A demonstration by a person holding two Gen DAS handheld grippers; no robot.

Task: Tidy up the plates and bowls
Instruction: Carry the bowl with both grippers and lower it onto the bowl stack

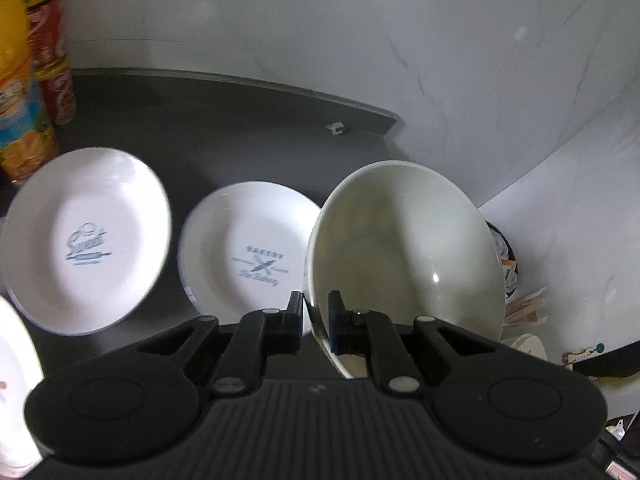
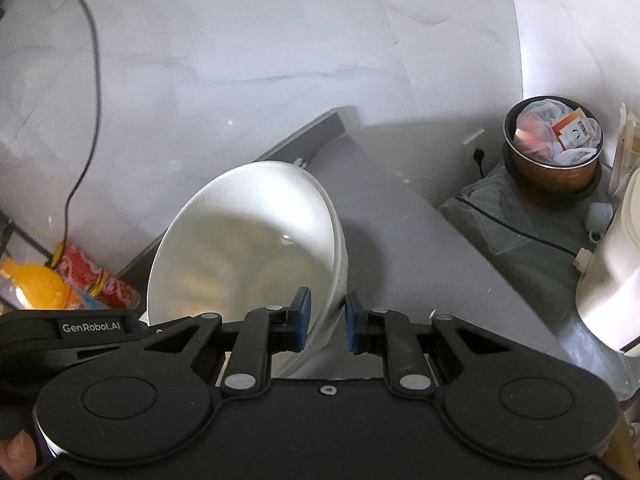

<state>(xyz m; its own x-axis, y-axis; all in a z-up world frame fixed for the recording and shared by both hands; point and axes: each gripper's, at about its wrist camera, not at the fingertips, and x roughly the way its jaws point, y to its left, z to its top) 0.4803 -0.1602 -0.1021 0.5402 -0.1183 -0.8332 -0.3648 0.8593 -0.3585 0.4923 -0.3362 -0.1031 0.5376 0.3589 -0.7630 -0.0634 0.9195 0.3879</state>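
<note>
A white bowl (image 1: 404,248) is held tilted above the dark table (image 1: 200,120). My left gripper (image 1: 316,312) is shut on its near rim, one finger inside and one outside. In the right wrist view the same kind of white bowl (image 2: 248,248) tilts left, and my right gripper (image 2: 327,312) is shut on its right rim, the left pad inside the bowl. The left gripper's body (image 2: 80,328) shows at the bowl's left. Two white plates with blue print lie on the table: one at the left (image 1: 86,240), one in the middle (image 1: 248,252).
Another white plate's edge (image 1: 12,360) shows at bottom left. An orange drink bottle (image 1: 20,100) and a red can (image 1: 52,60) stand at the table's back left. A full waste bin (image 2: 554,152) and a white appliance (image 2: 612,272) sit on the floor to the right. A marble wall is behind.
</note>
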